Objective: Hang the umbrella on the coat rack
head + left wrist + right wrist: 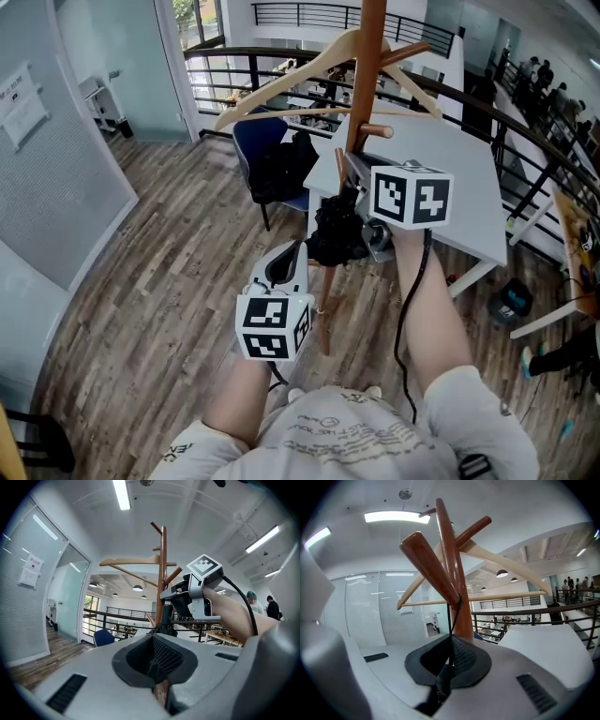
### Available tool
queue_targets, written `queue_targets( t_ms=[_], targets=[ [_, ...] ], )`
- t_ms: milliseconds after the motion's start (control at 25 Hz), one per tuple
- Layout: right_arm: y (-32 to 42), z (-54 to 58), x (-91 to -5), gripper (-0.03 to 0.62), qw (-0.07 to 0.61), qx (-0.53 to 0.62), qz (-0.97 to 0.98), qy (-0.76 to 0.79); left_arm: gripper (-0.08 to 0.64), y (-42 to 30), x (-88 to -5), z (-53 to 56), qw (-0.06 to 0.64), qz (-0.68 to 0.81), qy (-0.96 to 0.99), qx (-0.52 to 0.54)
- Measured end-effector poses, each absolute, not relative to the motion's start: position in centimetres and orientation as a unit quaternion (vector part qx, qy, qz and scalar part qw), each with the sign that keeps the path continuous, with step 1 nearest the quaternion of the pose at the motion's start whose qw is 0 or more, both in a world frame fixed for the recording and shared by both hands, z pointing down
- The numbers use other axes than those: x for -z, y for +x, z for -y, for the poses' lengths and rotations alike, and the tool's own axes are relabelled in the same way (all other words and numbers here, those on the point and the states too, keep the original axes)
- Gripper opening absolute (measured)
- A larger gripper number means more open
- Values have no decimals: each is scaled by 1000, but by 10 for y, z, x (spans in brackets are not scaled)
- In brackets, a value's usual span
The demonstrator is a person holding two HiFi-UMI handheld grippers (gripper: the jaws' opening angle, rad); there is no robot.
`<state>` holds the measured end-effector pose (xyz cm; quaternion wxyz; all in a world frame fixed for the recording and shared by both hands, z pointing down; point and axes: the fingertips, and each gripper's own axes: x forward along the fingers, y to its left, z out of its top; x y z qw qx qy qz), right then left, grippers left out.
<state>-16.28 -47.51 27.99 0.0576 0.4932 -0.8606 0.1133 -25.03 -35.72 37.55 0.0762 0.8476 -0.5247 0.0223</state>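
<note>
Wood-plank floor [169,281] and black railings [234,70] surround the coat rack [367,75], which stands beside a white table [450,150]. We see the folded black umbrella [336,234] bunched against the pole, below the pegs. Our right claw [450,644] is clenched on the umbrella's thin strap [451,616], which runs up and seems hooked round a slanting peg [429,569] close to the pole. Our left claw [154,641] is closed with nothing we can make out between its pads, its tips just beside the umbrella. We judge the main risk to be letting go before the loop sits properly: a strap only half over the peg could slide off and drop the umbrella to the floor. Tugging on the straight-drawn strap could also rock the rack or knock the wooden hanger [506,566] loose.
</note>
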Motion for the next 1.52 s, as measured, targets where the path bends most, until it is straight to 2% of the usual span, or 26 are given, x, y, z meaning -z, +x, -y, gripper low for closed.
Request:
queue_targets(
  t_ms=[480, 680, 840, 1040, 1520],
  targets=[
    [-155, 468, -279, 3, 57, -43, 840, 538, 3, -253, -374, 360, 78, 529, 845, -22],
    [-152, 459, -277, 61, 41, -19, 840, 541, 3, -252, -372, 359, 78, 532, 843, -20],
    [-146, 444, -269, 63, 21, -3, 844, 536, 3, -248, -368, 362, 79, 536, 840, -17],
    [-126, 419, -264, 10, 1, 30, 840, 541, 3, -233, -361, 362, 75, 539, 839, -15],
    [-68, 377, -325, 0, 11, 13, 831, 556, 3, -186, -355, 358, 58, 536, 842, -12]
  ],
)
